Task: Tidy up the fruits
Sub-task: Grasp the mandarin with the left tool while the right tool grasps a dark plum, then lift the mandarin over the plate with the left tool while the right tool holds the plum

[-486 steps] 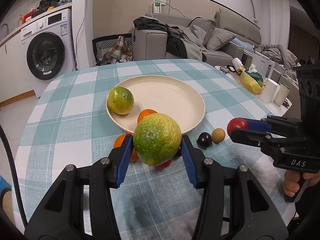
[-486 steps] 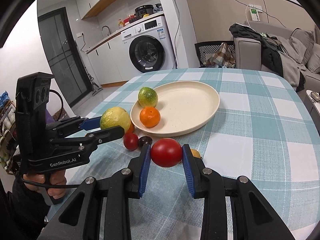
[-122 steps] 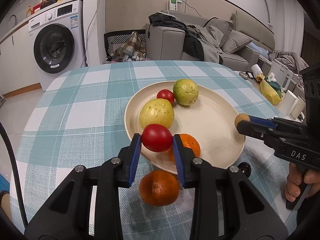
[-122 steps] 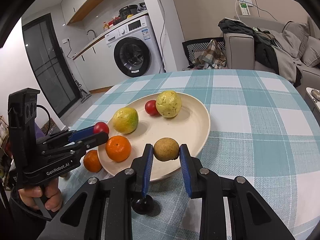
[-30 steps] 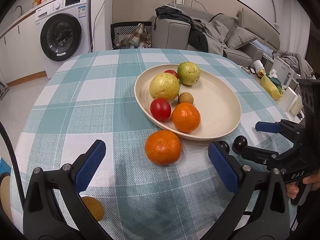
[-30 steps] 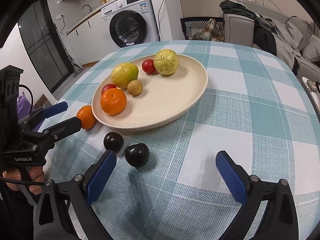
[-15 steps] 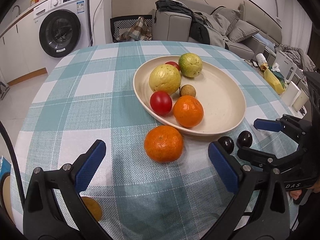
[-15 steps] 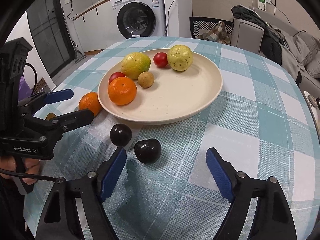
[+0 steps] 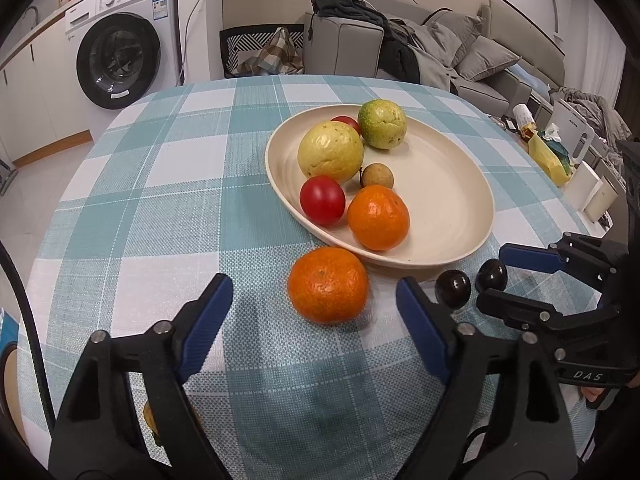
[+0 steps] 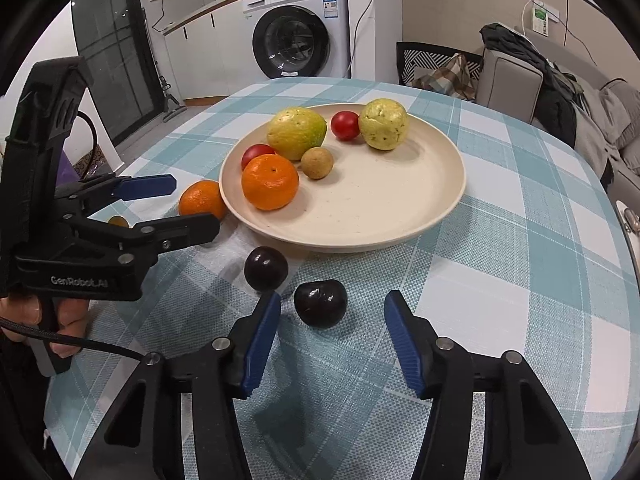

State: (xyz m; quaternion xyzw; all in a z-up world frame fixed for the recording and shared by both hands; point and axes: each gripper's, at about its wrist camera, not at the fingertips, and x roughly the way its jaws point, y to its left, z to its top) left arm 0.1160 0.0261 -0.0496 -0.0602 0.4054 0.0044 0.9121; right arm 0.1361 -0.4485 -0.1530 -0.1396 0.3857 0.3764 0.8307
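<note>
A cream plate (image 9: pixel 452 184) (image 10: pixel 380 208) on the checked tablecloth holds two yellow-green fruits, two red fruits, a small brown fruit and an orange (image 9: pixel 378 217). A second orange (image 9: pixel 328 285) (image 10: pixel 202 199) lies on the cloth just in front of the plate. My left gripper (image 9: pixel 314 312) is open, its jaws on either side of and just short of this orange. Two dark plums lie by the plate's near rim. My right gripper (image 10: pixel 332 316) is open around the nearer plum (image 10: pixel 320 303); the other plum (image 10: pixel 266 268) lies just left.
A small brown fruit (image 10: pixel 118 221) lies on the cloth under the left gripper. Beyond the round table's far edge are a washing machine (image 9: pixel 120 56), a chair and a sofa (image 9: pixel 400 48). A side table with boxes (image 9: pixel 568 160) stands at the right.
Both grippers have moved forward and lower. The left one has closed in on the loose orange, the right one on the nearer plum. No fruit has moved.
</note>
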